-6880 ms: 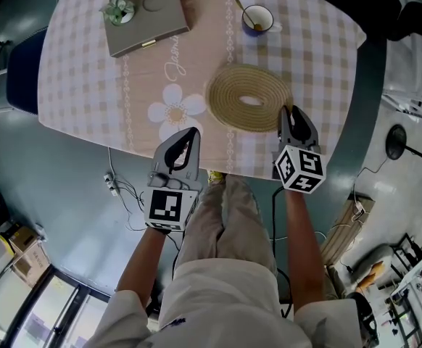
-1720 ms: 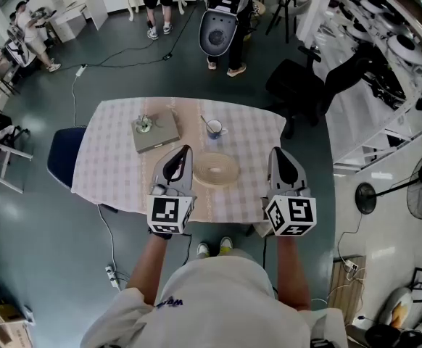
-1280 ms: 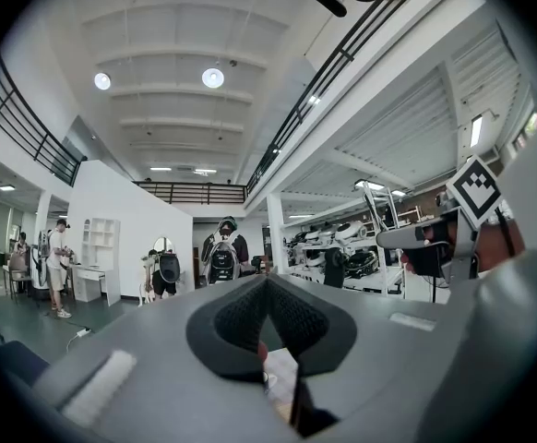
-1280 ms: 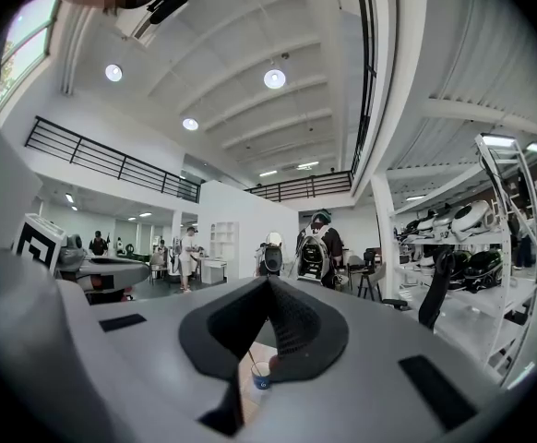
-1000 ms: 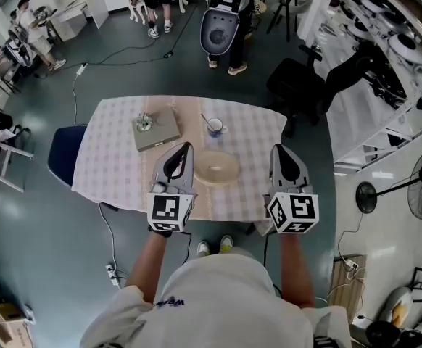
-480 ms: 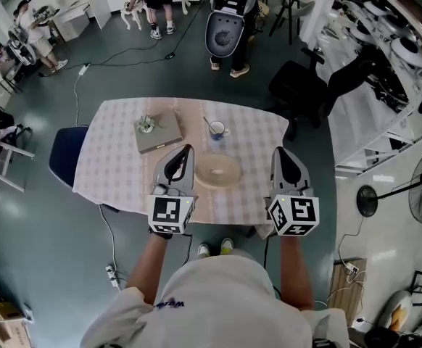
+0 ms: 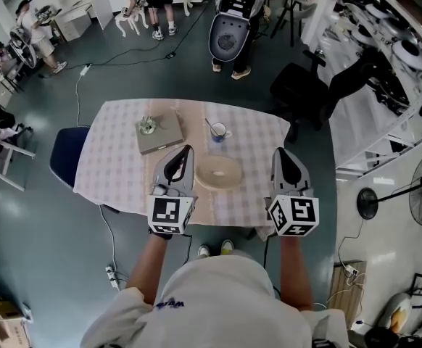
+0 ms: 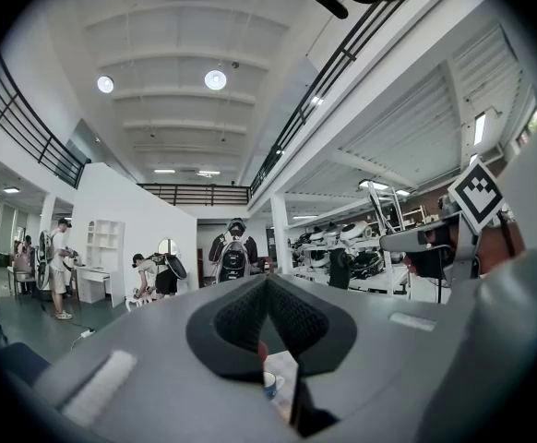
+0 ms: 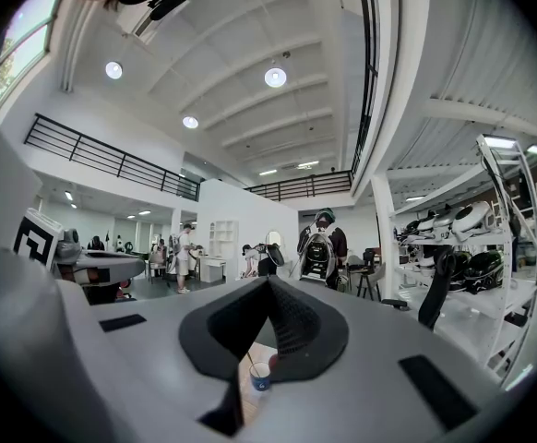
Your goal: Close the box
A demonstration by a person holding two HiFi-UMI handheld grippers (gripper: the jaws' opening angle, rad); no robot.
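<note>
Checked tabletop (image 7: 109, 165) sits far below in the head view. On it the grey box (image 7: 160, 133) lies flat, lid seemingly down already, near a cup (image 7: 218, 131). My left claw (image 7: 185, 151) and right claw (image 7: 282, 153) hang well apart from it.

Left gripper view: jaws pressed together, empty.

Right gripper view: likewise, so little seems left.

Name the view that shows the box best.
Head view: the box shows whole from above, lid flat, on the table. The left gripper view and right gripper view point level across the room and show nothing of it.
</note>
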